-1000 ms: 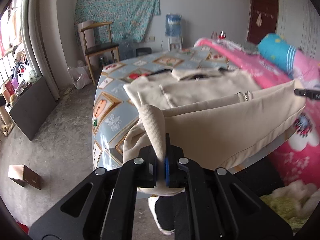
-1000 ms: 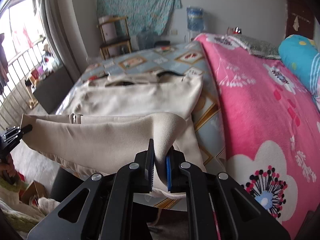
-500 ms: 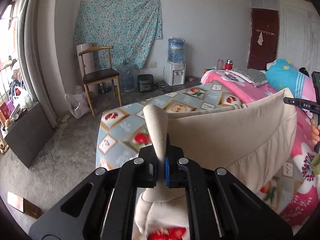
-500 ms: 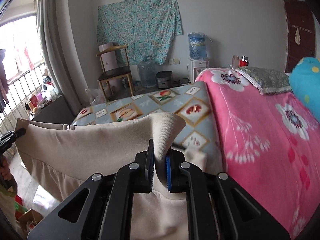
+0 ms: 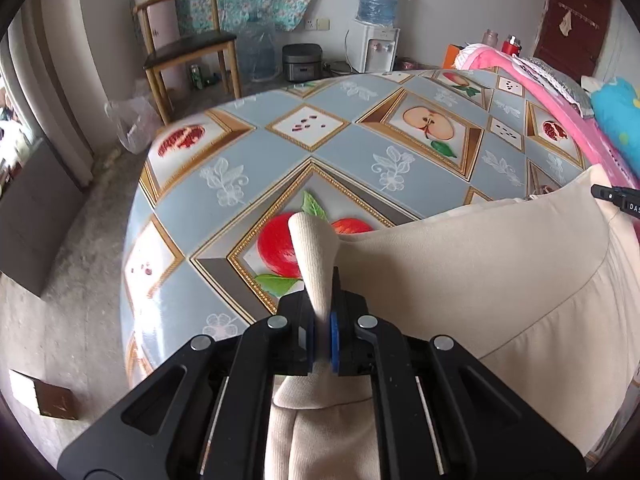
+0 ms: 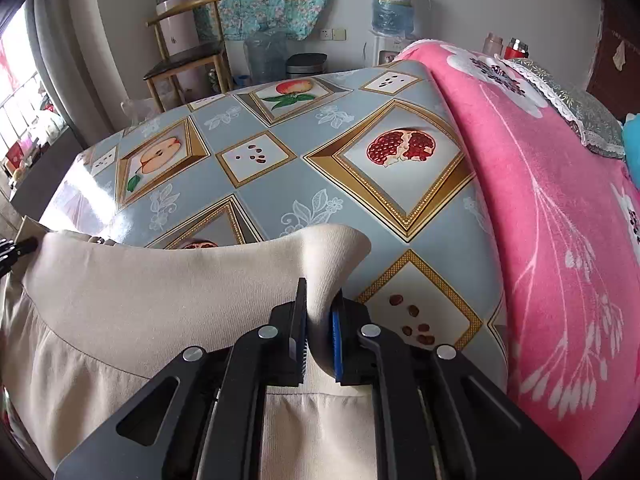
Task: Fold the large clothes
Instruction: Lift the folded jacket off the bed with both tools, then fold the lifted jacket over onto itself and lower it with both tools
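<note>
A large beige garment (image 5: 472, 276) hangs stretched between my two grippers over the table with the fruit-pattern cloth (image 5: 280, 168). My left gripper (image 5: 322, 336) is shut on the ribbed hem at the garment's left corner. My right gripper (image 6: 318, 344) is shut on the hem at the right corner of the garment (image 6: 160, 292). The right gripper's tip also shows at the right edge of the left wrist view (image 5: 616, 196), and the left gripper's tip at the left edge of the right wrist view (image 6: 18, 248). The garment's lower part is hidden below the grippers.
A pink flowered blanket (image 6: 560, 220) covers the bed to the right of the table cloth (image 6: 280, 184). A wooden chair (image 5: 184, 44), a water dispenser (image 5: 376, 20) and a rice cooker (image 5: 302, 62) stand by the far wall. A small box (image 5: 40, 398) lies on the floor at left.
Both grippers have carried the garment's hem up and forward over the table, then tilted down. The rest of the garment that lay spread on the table is out of sight now.
</note>
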`<state>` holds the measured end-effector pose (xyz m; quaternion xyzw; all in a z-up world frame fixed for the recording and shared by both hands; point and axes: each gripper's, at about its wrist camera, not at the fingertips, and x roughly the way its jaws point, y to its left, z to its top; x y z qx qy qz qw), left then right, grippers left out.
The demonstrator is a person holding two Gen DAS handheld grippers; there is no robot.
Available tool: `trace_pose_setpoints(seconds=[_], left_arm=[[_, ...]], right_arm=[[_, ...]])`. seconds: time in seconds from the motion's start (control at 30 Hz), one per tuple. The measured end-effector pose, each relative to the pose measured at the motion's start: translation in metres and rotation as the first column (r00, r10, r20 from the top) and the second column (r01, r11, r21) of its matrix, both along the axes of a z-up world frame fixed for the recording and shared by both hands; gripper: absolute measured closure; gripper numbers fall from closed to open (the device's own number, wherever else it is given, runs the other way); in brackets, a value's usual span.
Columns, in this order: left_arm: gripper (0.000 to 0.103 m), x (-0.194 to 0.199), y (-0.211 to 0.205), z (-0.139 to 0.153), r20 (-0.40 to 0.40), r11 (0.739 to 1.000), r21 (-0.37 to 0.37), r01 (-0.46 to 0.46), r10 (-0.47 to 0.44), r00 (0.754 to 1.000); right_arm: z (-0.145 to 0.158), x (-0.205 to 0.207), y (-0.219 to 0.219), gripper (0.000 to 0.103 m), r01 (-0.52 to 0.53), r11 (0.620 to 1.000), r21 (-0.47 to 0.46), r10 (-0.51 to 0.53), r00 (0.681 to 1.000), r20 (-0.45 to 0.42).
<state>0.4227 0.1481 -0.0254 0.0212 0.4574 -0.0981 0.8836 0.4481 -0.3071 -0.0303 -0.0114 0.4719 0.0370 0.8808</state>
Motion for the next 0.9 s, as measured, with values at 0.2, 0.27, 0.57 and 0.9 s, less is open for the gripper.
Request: trace_pose_setpoints(seconds=[0.2, 0.27, 0.57, 0.9], left_arm=[[0.077, -0.003, 0.028, 0.010, 0.027, 0.994, 0.001, -0.106, 0.106, 0.994], [0.079, -0.015, 0.042, 0.027, 0.073, 0.986, 0.015, -0.168, 0.167, 0.983], [0.080, -0.129, 0.010, 0.057, 0.063, 0.997, -0.042, 0.066, -0.063, 0.996], [0.092, -0.166, 0.026, 0.000, -0.015, 0.995, 0.059, -0.077, 0.078, 0.997]], right_arm=[[0.012, -0.005, -0.033, 0.068, 0.147, 0.989, -0.011, -0.147, 0.989, 0.013], [0.033, -0.024, -0.043, 0.068, 0.186, 0.982, -0.020, -0.184, 0.980, 0.071], [0.070, -0.162, 0.003, 0.069, -0.103, 0.992, -0.074, 0.110, 0.988, 0.110], [0.023, -0.200, -0.026, 0.078, 0.026, 0.999, -0.030, -0.027, 0.999, -0.028]])
